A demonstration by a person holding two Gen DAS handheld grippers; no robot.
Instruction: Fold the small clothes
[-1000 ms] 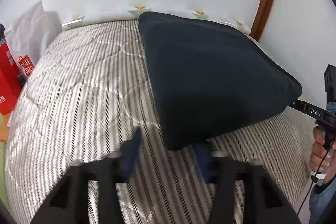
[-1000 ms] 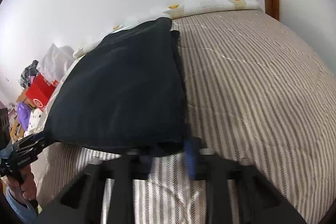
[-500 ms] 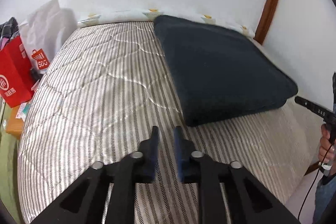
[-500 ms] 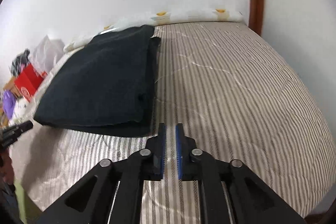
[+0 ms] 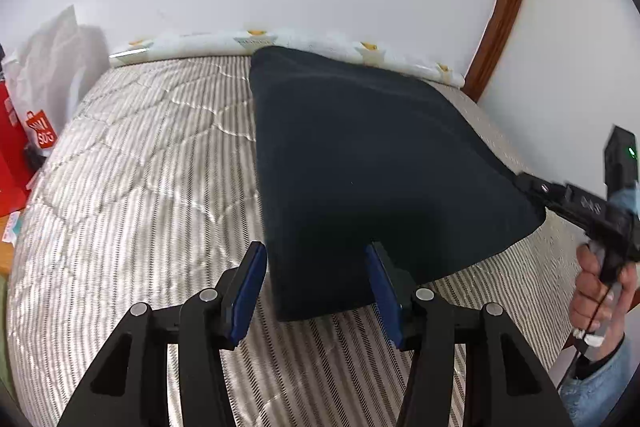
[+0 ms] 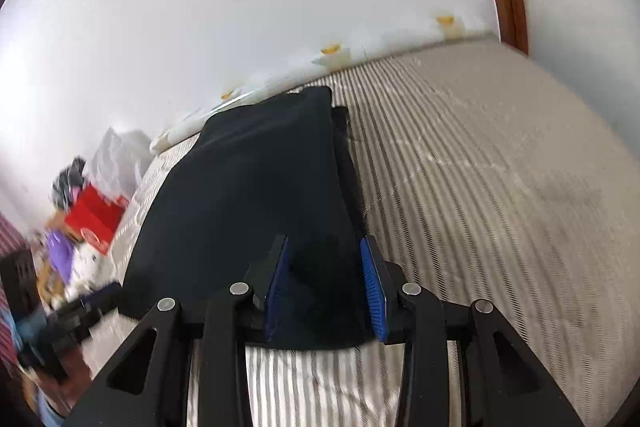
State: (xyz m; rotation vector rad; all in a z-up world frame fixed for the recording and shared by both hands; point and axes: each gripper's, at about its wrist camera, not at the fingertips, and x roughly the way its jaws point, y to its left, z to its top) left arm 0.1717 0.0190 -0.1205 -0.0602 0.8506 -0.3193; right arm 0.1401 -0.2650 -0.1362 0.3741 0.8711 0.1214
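A dark navy folded garment (image 5: 380, 155) lies flat on the striped bed cover (image 5: 140, 187), reaching to the wall. My left gripper (image 5: 316, 287) straddles its near left corner; the jaws are opening, the cloth lies between the blue pads (image 5: 248, 283) and they do not press on it. In the right wrist view the same garment (image 6: 260, 195) runs away from me. My right gripper (image 6: 324, 291) straddles its near right corner, jaws opening, cloth between the pads, not clamped. The right gripper's body (image 5: 576, 203) and the hand (image 5: 596, 283) holding it show at the left view's right edge.
A white wall runs behind the bed, with a rolled patterned sheet (image 5: 192, 41) along it and a brown wooden frame (image 5: 504, 3) at the right. Red bags (image 5: 16, 147) and a white plastic bag (image 5: 52, 59) stand left of the bed. Bare striped cover (image 6: 500, 187) lies right of the garment.
Half a second ago both grippers were nearly shut and held back from the garment. Both have since moved forward over its near corners and their jaws have spread apart.
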